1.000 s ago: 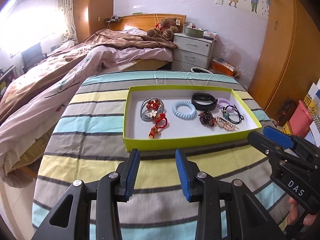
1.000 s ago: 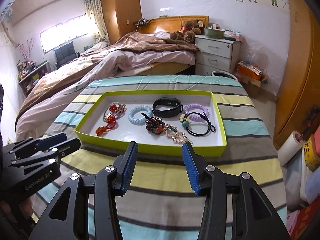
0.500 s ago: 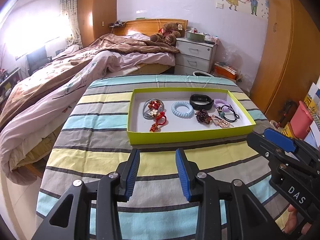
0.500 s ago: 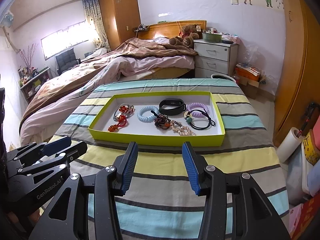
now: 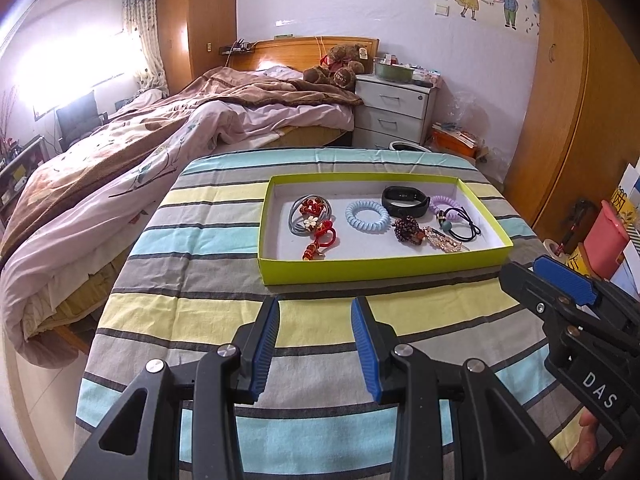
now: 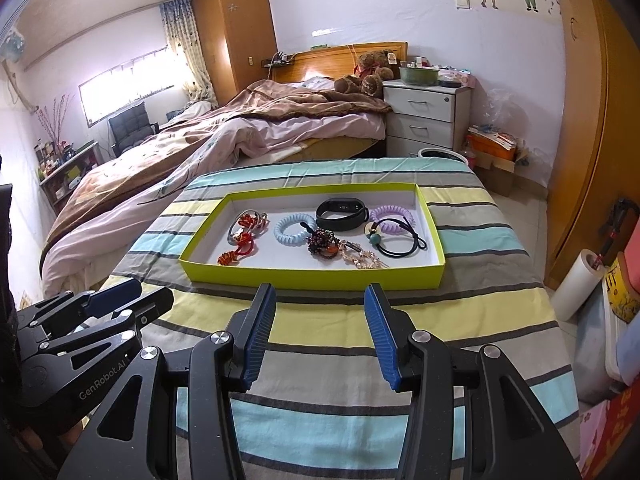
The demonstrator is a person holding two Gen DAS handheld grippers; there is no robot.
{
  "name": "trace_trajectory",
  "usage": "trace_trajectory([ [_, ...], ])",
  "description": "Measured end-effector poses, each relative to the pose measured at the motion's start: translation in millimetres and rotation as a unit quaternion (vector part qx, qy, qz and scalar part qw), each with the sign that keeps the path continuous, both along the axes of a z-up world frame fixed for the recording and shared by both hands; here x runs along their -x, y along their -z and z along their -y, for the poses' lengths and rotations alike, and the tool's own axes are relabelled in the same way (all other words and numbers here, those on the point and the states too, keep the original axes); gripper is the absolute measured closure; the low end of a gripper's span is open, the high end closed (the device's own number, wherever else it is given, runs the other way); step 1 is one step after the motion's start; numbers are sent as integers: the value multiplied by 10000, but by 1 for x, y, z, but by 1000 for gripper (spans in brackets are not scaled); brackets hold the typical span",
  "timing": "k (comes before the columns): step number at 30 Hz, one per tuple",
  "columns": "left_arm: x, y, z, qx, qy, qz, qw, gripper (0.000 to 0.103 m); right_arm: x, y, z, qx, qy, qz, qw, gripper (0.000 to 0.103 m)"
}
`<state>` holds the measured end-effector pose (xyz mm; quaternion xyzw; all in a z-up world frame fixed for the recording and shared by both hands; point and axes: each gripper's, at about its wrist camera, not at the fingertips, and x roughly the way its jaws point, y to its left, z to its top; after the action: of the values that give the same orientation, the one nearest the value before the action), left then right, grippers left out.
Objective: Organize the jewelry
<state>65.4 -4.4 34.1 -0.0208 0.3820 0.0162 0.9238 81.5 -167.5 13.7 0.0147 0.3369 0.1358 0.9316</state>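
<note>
1. The left tongs (image 5: 314, 344) are held level above the near part of the striped tabletop (image 5: 192, 312), pointed toward the far side; the blue-padded fingers are spread apart with nothing between them.
2. The right tongs (image 6: 320, 334) are held in the same manner, just to the right of the left ones, also spread apart and empty, with bare striped cloth seen in the gap.
3. Both tongs are kept well short of the near wall of the yellow-green tray (image 6: 312, 280), which lies flat on the far half of the tabletop.
4. All the jewelry is contained in the tray, on its white floor.
5. At the left end a grey hair tie with red beads (image 5: 310, 212) is seen, and just near of it a red knotted ornament (image 5: 320, 242).
6. A light blue coil hair tie (image 5: 367, 216) lies toward the middle.
7. To its right, against the far side, a black wristband (image 5: 404, 202) is placed, and a purple coil hair tie (image 5: 446, 205) lies just right of that.
8. Nearer, a dark beaded bracelet (image 5: 408, 230) and a pale gold chain piece (image 5: 444, 240) touch each other.
9. A black elastic with a teal bead (image 5: 460, 228) lies at the right end, overlapping the purple coil.
10. A bed (image 5: 120, 152) is seen to the left beyond the tabletop.
</note>
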Motion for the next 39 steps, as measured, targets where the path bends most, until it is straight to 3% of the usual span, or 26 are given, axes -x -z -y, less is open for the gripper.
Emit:
trace_trajectory([
  [39, 2, 3, -2, -19, -38, -48, 10000, 66, 2, 1, -3, 16, -9, -26, 10000, 56],
])
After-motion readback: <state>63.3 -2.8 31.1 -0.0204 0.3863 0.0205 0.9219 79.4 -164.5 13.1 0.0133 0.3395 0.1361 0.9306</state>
